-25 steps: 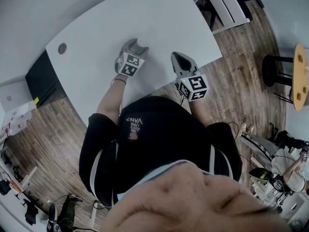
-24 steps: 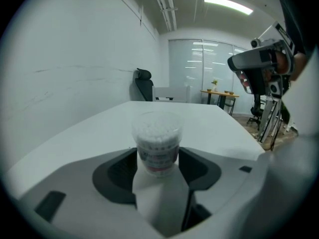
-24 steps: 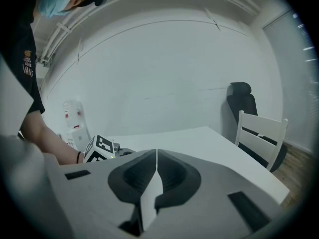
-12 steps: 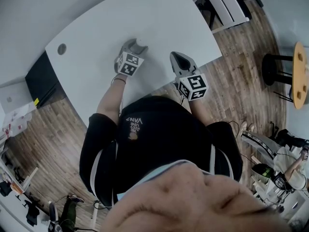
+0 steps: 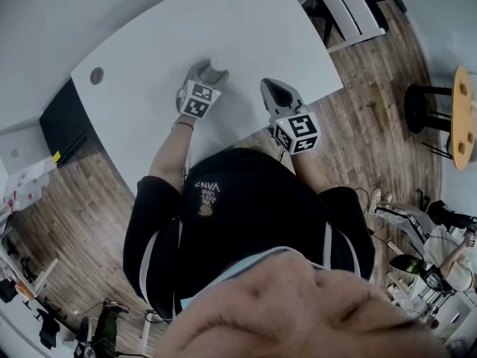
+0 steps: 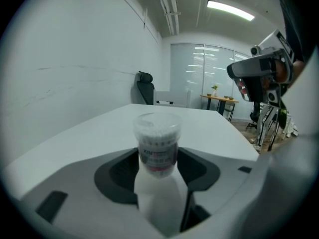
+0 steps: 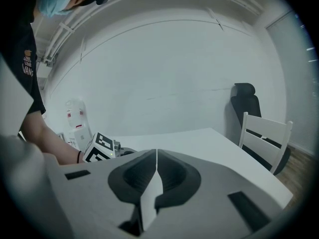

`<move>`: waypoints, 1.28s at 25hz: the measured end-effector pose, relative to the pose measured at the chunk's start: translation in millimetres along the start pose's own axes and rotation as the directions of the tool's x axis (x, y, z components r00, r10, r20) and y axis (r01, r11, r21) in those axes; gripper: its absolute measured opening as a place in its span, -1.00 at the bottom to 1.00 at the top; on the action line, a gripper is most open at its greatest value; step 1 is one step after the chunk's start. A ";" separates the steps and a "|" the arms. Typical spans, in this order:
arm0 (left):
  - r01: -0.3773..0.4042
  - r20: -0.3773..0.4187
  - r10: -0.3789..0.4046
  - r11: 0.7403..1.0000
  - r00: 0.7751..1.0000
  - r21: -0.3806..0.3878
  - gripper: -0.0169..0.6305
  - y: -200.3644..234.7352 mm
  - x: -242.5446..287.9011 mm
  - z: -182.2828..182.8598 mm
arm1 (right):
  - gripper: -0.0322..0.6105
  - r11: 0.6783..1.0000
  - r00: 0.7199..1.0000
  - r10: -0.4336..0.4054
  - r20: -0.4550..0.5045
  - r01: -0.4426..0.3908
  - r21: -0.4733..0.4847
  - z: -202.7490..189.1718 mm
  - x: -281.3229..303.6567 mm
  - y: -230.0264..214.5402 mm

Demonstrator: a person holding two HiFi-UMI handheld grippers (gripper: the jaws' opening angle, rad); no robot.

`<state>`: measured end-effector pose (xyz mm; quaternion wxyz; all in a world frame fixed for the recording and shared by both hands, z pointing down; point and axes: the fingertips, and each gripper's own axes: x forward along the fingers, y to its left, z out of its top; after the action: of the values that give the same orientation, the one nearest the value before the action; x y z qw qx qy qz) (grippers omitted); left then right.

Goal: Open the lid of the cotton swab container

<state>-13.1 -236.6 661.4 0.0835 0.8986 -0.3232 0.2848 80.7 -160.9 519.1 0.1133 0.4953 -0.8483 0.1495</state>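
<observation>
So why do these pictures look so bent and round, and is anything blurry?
Head view: a fisheye lens bows the white table and the room around it. Left gripper view: the small clear plastic cotton swab container looks soft, its label print fuzzy, and the ceiling strip light glares. Right gripper view: dark rounded corners, even lighting, no harsh shadows.

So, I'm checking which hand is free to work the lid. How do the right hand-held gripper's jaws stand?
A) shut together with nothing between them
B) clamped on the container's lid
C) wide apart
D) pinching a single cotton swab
A: in the right gripper view, the right hand-held gripper has its two jaws closed against each other along one seam, with nothing between them.
</observation>
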 end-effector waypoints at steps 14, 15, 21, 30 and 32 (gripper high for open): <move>-0.058 0.111 0.054 0.998 0.992 0.036 -0.18 3.6 -62.9 54.9 | -0.86 0.995 0.995 0.079 0.059 -0.075 -0.066 30.7 13.4 25.4; -0.061 0.120 0.057 0.997 0.991 0.037 -0.18 3.6 -68.5 59.8 | -0.86 0.994 0.994 0.087 0.064 -0.082 -0.073 33.8 14.1 28.4; -0.097 0.149 0.090 0.994 0.985 0.041 -0.18 3.8 -92.9 85.4 | -0.86 0.985 0.987 0.139 0.083 -0.129 -0.115 47.2 18.7 38.9; -0.118 0.135 0.109 0.991 0.985 0.062 -0.19 -11.6 -123.1 96.5 | -0.86 0.966 0.968 0.222 0.116 -0.202 -0.163 66.4 12.6 67.3; -0.117 0.134 0.107 0.991 0.985 0.068 -0.19 -15.8 -126.8 97.1 | -0.86 0.961 0.963 0.239 0.125 -0.215 -0.174 71.0 10.4 73.9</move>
<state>-38.5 -189.1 510.3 0.0118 0.8981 -0.3671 0.2421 8.0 -160.9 446.2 0.0727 0.3933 -0.9147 0.0569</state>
